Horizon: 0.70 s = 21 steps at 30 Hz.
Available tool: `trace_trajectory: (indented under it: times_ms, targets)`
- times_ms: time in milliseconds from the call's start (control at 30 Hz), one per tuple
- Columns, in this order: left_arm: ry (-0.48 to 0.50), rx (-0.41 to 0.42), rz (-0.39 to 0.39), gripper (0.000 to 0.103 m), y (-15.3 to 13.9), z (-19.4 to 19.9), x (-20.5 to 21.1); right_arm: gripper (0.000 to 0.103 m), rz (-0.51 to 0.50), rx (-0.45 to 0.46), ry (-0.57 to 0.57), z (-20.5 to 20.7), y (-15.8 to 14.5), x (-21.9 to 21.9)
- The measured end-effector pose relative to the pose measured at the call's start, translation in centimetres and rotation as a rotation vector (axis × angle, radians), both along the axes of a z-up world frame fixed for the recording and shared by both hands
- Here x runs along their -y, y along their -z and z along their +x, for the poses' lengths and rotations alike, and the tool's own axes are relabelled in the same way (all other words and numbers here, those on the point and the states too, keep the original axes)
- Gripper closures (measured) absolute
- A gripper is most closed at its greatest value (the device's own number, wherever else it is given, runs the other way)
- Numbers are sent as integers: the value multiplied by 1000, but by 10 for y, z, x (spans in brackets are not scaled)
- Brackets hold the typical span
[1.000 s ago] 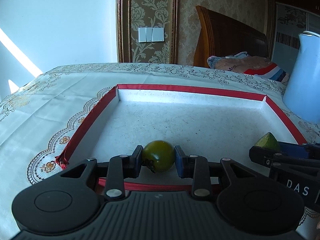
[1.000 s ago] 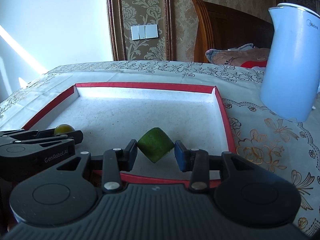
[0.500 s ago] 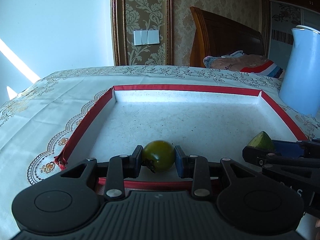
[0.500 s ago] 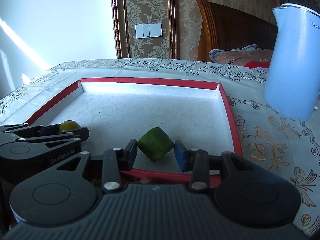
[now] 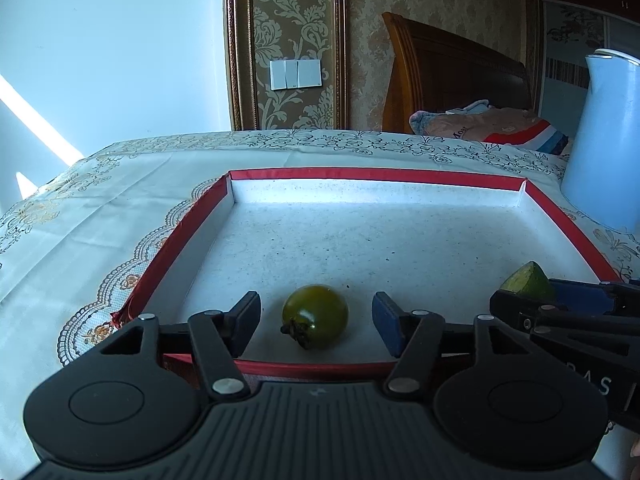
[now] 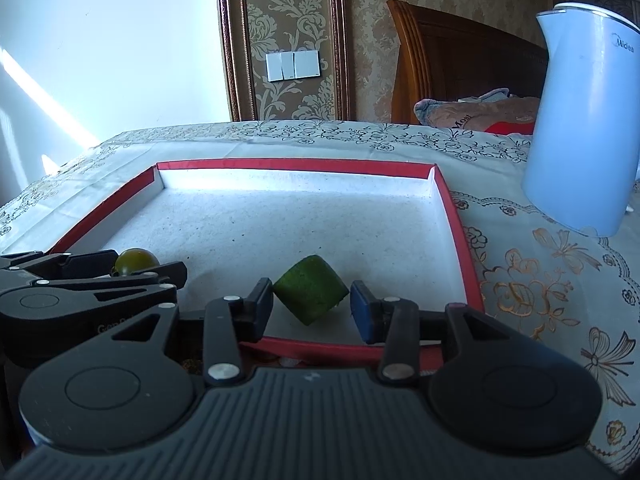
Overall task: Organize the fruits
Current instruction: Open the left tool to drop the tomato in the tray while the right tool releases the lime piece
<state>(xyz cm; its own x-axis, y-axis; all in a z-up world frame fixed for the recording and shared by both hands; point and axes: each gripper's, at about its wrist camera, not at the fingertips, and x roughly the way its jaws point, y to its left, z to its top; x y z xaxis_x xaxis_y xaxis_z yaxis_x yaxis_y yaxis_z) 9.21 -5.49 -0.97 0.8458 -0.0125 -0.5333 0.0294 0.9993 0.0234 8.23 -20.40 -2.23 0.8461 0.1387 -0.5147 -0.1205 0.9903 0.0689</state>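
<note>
A dark green tomato (image 5: 315, 316) and green lime piece (image 6: 311, 295) lie in a red-rimmed white tray (image 5: 376, 175).

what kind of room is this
Most likely a bedroom: a wooden headboard with a pillow against damask wallpaper, behind a table with an embroidered tablecloth.

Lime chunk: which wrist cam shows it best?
Right wrist. The lime chunk lies whole and centered on the tray, between the right gripper fingers. Left wrist catches only its top at the right edge, behind that gripper.
</note>
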Motion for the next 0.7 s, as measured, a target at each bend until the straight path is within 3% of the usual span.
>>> trace_trajectory:
  times_ms: [233,367,433,533,700]
  targets:
    - [12,2,-16,39,0,-1,-1,60,18,23,12,-4,-3,5]
    - [21,8,-27,37,-1,-2,-2,44,40,48,24,-10,-9,10]
    - [18,13,-38,37,-2,-4,-3,44,59,60,32,-13,-13,15]
    - [-17,53,-10,19,-6,-12,-4,44,86,81,40,-21,-18,21]
    - [-50,130,-56,19,-23,-35,-22,44,124,130,37,-44,-27,32]
